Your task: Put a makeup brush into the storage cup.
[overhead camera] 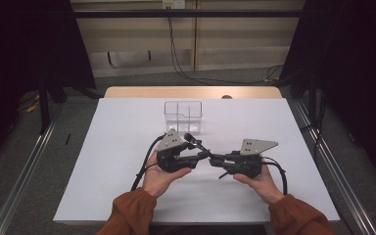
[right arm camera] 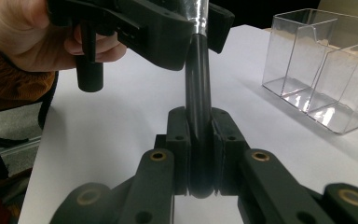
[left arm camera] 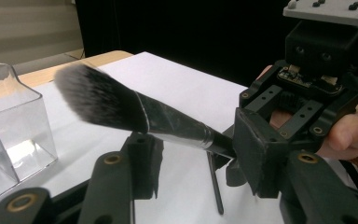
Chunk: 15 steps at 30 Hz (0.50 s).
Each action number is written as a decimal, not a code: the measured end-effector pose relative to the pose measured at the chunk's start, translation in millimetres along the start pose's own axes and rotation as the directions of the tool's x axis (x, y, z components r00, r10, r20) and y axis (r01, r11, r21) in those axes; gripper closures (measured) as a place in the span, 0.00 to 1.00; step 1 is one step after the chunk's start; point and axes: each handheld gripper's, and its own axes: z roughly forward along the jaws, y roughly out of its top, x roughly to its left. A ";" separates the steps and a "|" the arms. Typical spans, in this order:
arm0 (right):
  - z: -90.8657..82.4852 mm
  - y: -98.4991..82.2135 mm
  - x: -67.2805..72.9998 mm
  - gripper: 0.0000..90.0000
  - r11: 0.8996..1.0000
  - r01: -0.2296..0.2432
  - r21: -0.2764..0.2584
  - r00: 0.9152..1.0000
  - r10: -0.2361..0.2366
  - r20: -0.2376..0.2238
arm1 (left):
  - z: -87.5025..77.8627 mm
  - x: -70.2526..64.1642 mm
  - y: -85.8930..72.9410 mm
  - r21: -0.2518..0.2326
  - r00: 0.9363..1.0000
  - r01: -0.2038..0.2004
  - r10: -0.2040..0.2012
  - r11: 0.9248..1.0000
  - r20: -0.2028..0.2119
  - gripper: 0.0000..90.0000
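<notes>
**Makeup brush held between two hand-held grippers**

Makeup brush [left arm camera: 135,116], with a dark fluffy bristle head, a silver metal ferrule and a black handle, hangs above the white tabletop [overhead camera: 127,147], at the centre of the high view. Its bristle head points toward 11 o'clock in that view, toward the clear plastic compartmented organiser box [overhead camera: 183,115], which stands on the table at 12 o'clock from the brush and apart from it.

Right gripper [right arm camera: 199,154], held in the person's right hand [overhead camera: 259,183] at 4 o'clock from the brush, is clamped on the rounded end of the black handle; in the right gripper view both pads press against the handle from either side.

Left gripper [left arm camera: 191,158], held in the person's left hand [overhead camera: 159,178] at 8 o'clock from the brush, has its jaws on either side of the ferrule. In the left gripper view the far jaw meets the brush where ferrule joins handle, while the near jaw stands just below the ferrule with a gap showing, so these jaws are apart, not gripping.

In the high view the two grippers face each other, tips nearly meeting along the brush. Rust-orange sleeves [overhead camera: 132,213] cover both forearms.
</notes>
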 end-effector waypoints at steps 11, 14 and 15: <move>1.2 -2.4 -0.7 0.89 1.000 0.003 0.012 1.000 -0.003 0.002 | 0.5 2.8 -0.7 -0.008 0.998 0.061 -0.061 0.998 0.027 0.69; 2.0 -2.9 -0.2 0.89 1.000 0.006 0.018 1.000 -0.006 0.002 | 0.5 3.5 -0.5 -0.014 0.996 0.078 -0.077 0.997 0.045 0.72; 2.6 -3.2 0.0 0.89 1.000 0.007 0.022 1.000 -0.007 0.001 | 0.6 3.6 -0.6 -0.016 0.995 0.083 -0.083 0.996 0.049 0.73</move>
